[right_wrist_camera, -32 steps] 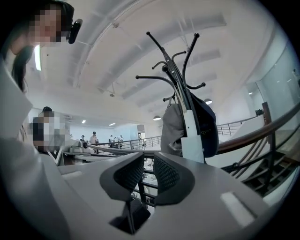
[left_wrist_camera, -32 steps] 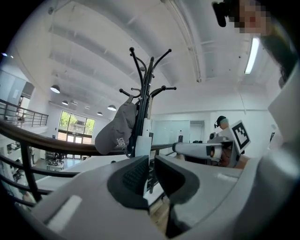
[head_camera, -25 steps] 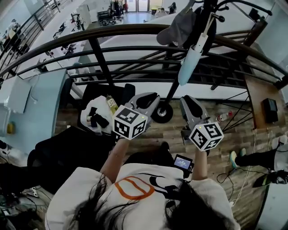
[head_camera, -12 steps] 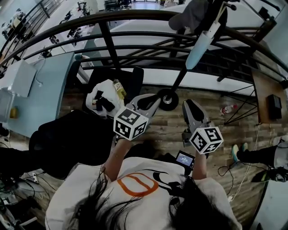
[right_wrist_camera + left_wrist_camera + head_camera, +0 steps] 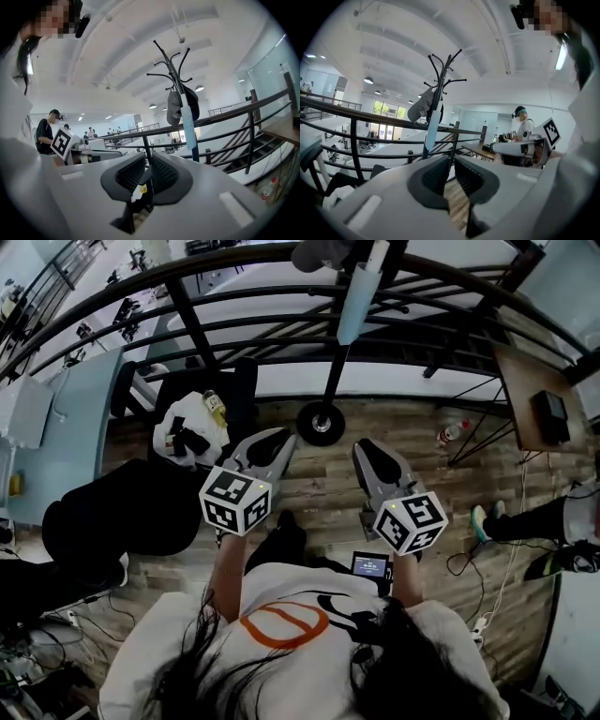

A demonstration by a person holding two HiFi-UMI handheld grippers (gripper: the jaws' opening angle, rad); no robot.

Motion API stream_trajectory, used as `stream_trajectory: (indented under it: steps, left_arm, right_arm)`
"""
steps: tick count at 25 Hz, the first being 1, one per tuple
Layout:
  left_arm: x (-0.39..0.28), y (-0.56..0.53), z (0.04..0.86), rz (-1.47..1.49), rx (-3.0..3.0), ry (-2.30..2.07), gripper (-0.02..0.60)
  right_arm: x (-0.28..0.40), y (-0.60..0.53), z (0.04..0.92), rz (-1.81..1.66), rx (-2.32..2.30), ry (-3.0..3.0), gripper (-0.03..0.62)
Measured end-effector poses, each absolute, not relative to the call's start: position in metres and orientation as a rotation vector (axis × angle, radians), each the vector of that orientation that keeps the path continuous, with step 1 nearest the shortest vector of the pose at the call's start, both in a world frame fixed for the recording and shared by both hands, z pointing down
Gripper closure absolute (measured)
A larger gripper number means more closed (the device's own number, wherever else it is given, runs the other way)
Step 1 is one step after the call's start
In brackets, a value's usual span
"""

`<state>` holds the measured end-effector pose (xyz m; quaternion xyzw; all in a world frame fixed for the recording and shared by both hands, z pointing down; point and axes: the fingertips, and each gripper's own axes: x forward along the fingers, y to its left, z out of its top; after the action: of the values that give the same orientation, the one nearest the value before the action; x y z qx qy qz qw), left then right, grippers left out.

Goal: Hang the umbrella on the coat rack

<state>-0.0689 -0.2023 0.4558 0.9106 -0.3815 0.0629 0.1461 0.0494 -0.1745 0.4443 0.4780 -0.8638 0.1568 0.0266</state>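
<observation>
The umbrella hangs upright on the coat rack, well ahead of the fingers; left gripper and right gripper closed, empty.

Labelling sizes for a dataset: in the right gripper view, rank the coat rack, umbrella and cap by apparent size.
1. coat rack: largest.
2. umbrella: long and narrow.
3. cap: shorter but wider; near the umbrella in area, so that order is unsure.

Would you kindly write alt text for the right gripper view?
A light blue folded umbrella hangs on a black coat rack beside a grey cap, in front of a dark railing. The right gripper, jaws together, faces it.
</observation>
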Motion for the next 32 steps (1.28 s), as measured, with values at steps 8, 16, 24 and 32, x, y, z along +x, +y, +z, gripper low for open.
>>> stream_trajectory:
  steps: [8,16,24,32]
  left_arm:
    - [-0.005,-0.09,0.467,0.172,2.605,-1.104,0.551]
    - [0.009,-0.017,0.472,0.202,2.598,-1.129,0.551]
    - [0.003,0.016,0.457,0.216,2.618,-1.151,0.551]
    - [-0.016,0.053,0.452,0.228,2.663,-1.08,0.551]
  right_arm:
    - [0.1,-0.069,0.46,0.478,1.421,-2.675,0.545]
    - [0.11,-0.009,0.477,0.507,1.385,-2.698,0.583]
    - [0.095,0.02,0.465,0.486,1.335,-2.745,0.574]
    - [0.058,0.049,0.458,0.497,1.346,-2.756,0.571]
